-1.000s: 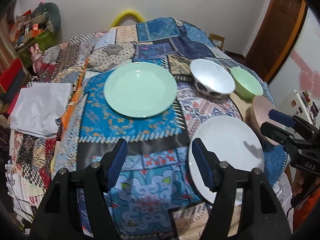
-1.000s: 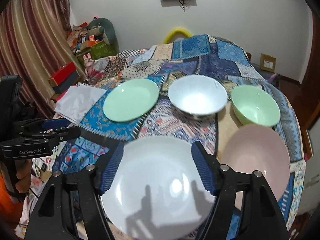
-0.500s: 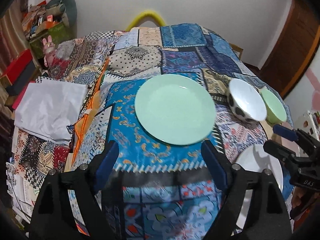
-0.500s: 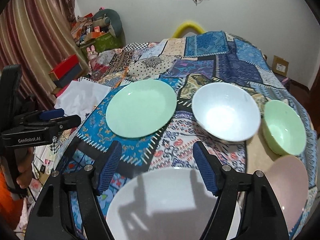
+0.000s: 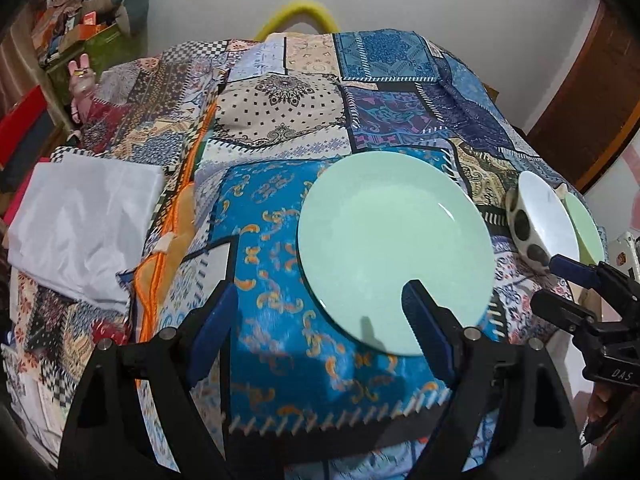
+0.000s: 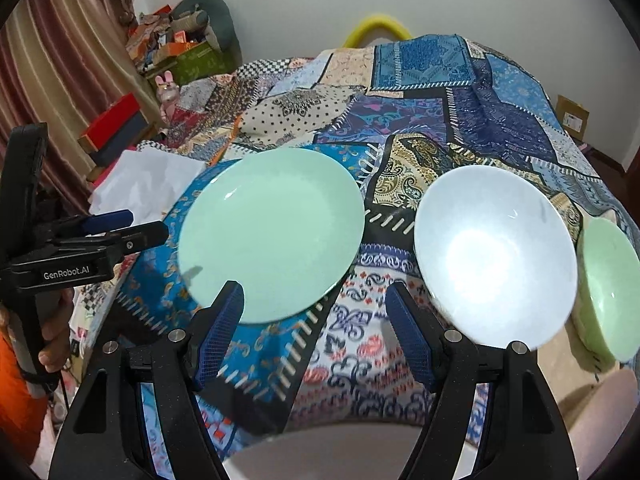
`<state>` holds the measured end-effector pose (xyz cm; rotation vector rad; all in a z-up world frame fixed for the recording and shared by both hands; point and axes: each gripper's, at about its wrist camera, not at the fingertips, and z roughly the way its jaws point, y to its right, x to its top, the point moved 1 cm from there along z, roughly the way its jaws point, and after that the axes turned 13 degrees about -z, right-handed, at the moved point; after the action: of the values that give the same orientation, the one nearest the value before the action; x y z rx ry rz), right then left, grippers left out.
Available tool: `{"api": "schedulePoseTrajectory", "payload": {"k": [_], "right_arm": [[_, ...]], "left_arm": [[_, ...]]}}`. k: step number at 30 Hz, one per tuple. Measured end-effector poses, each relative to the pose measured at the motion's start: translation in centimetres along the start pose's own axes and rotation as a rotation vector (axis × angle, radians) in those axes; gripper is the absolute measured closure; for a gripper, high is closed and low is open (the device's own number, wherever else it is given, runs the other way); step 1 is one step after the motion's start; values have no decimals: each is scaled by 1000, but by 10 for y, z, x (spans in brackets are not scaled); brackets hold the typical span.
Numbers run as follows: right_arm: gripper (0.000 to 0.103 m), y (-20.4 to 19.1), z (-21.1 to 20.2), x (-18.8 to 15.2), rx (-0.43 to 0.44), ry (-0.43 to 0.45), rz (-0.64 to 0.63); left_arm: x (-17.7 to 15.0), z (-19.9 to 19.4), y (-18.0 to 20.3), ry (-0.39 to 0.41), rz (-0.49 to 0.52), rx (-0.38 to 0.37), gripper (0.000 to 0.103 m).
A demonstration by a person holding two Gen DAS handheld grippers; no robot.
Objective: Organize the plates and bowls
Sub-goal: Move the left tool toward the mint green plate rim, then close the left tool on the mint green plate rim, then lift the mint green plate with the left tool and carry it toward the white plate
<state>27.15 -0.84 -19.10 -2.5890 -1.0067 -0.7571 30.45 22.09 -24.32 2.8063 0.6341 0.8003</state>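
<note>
A mint green plate (image 5: 394, 248) lies on the patchwork cloth; it also shows in the right wrist view (image 6: 272, 232). My left gripper (image 5: 320, 332) is open and empty, its right finger over the plate's near rim. My right gripper (image 6: 316, 332) is open and empty, just in front of the green plate's near edge. A white bowl with dark spots (image 6: 494, 256) stands right of the plate, a green bowl (image 6: 608, 288) beyond it. A white plate's rim (image 6: 340, 456) shows below my right gripper.
The table is covered by a patchwork cloth (image 5: 304, 112). A folded white cloth (image 5: 80, 224) lies at the left edge. Boxes and toys (image 6: 176, 44) stand along the left wall. A brown door (image 5: 592, 92) is at the right.
Both grippers have moved forward and left toward the green plate. The white plate has slid out of the left view and almost below the right view. Both stay open.
</note>
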Motion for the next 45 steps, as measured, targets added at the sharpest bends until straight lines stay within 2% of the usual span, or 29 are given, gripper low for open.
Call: {"api": "schedulePoseTrajectory", "payload": {"k": [2, 4, 6, 10, 15, 17, 24, 30, 38, 45], "right_arm": [[33, 2, 8, 3, 16, -21, 8], [37, 4, 15, 4, 25, -41, 17], [47, 5, 23, 5, 44, -65, 20], [50, 6, 32, 7, 30, -92, 17], [61, 3, 41, 9, 29, -119, 3], [62, 4, 45, 9, 42, -130, 9], [62, 2, 51, 8, 7, -142, -2], [64, 2, 49, 7, 52, -137, 13], [64, -16, 43, -3, 104, -145, -39], [64, -28, 41, -7, 141, -148, -79]], "left_arm": [[5, 8, -1, -6, 6, -12, 20], [9, 15, -2, -16, 12, -21, 30], [11, 23, -3, -28, 24, -21, 39], [15, 36, -3, -57, 40, -39, 54], [18, 52, -2, -99, 45, -60, 69], [20, 56, -2, -98, 45, -62, 70], [22, 60, -1, -95, 45, -66, 70], [14, 52, -4, -99, 54, -58, 70], [-18, 27, -16, -115, 71, -39, 70], [-47, 5, -31, -135, 44, -47, 70]]}}
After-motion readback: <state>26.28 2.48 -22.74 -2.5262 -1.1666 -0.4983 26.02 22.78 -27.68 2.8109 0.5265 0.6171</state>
